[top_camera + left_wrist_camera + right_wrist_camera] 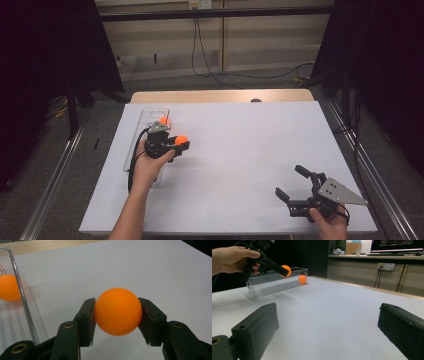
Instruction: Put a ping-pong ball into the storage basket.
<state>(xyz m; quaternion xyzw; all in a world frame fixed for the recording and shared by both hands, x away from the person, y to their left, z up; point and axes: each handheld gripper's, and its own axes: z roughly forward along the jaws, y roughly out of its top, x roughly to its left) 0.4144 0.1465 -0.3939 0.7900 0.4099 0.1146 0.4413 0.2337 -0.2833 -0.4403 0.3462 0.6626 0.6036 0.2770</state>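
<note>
Nearby, a clear tray [145,131] (second ball [164,120] inside) flanks the left hand-held gripper [117,312] clamping an orange ball [117,311]; right hand-held gripper [294,185] gapes

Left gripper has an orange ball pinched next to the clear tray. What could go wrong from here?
1. The left gripper holds the orange ball only by its round sides on flat pads, so a jolt might pop it out and send it rolling across the white table.
2. The clear tray has a thin rim close beside the gripper; a jaw might clip it and shift the tray.
3. The second ball lies loose in the tray and might roll if bumped.
</note>
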